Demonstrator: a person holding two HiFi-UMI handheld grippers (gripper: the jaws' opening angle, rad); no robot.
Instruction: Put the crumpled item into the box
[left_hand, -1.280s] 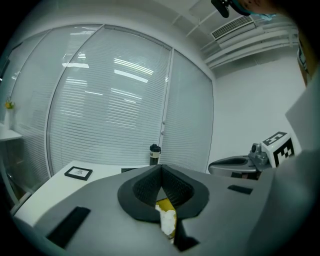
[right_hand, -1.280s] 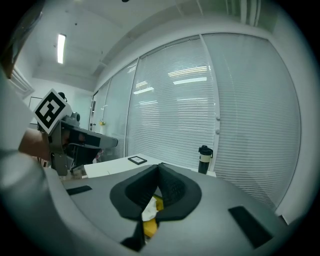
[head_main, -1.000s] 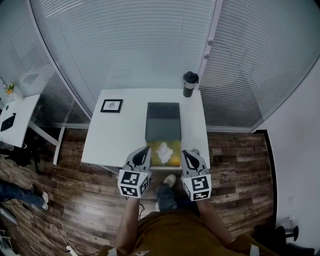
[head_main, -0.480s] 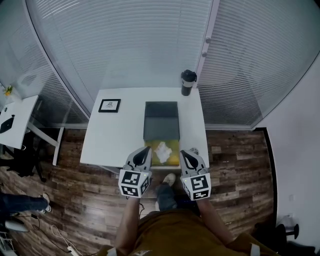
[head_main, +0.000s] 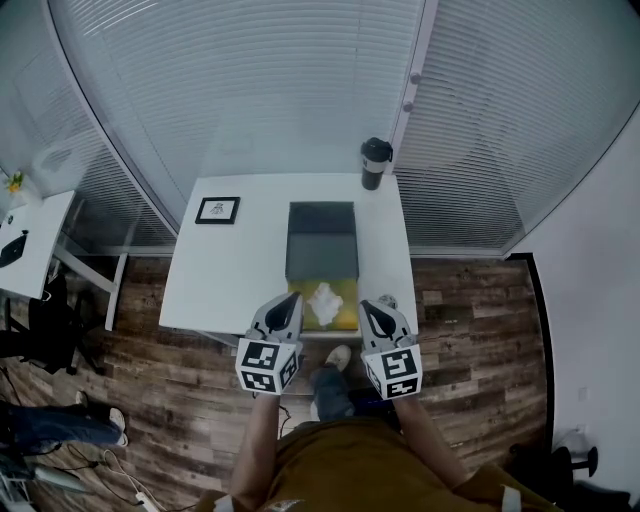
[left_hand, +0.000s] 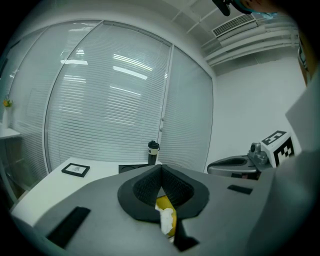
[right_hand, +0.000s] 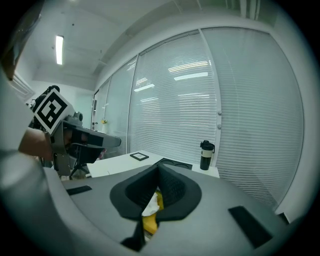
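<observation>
Though hard to say if done, looks like jaws shut on nothing for left gripper (head_main: 290, 302) and right gripper (head_main: 369, 308) at the table (head_main: 230, 270) edge, then crumpled item (head_main: 325, 298) on a yellow patch (head_main: 345, 315) right against the dark box (head_main: 321, 240) behind.

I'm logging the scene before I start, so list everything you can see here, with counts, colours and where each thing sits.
table: one, white, centre, against the window blinds
box: one, dark grey with a yellow near part, middle of the table
crumpled paper: one, white, on the box's yellow part by the table's near edge
picture frame: one, black, table's far left corner
tumbler: one, black, table's far right corner
side table: one, white, far left
left gripper: grey, jaws shut, empty, left of the paper
right gripper: grey, jaws shut, empty, right of the paper
</observation>
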